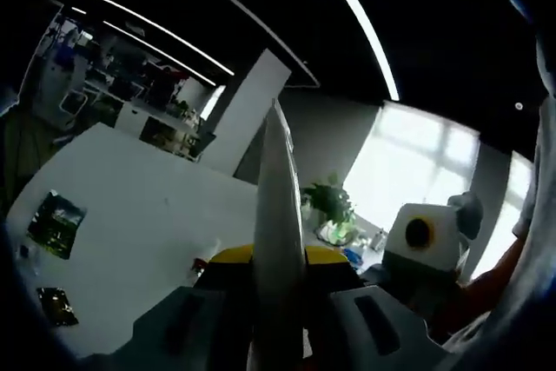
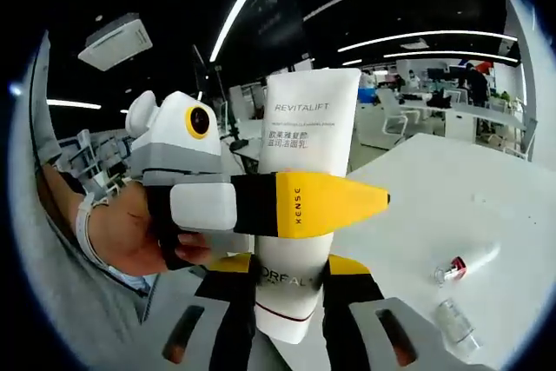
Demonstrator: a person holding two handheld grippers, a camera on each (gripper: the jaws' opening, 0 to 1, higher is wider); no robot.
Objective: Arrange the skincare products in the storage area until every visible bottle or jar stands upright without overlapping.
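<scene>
Right gripper view: my right gripper (image 2: 291,288) clamps the lower end of a white tube (image 2: 300,171), one yellow-tipped finger (image 2: 228,268) on each side, the tube rising upright through mid-frame. My left gripper (image 2: 334,203) crosses in front of it from the left, its jaws closed on the tube's middle. Farther off at lower right, two small bottles (image 2: 456,268) lie on the white table (image 2: 460,188). In the left gripper view the tube (image 1: 278,241) stands edge-on between my fingers (image 1: 228,255).
</scene>
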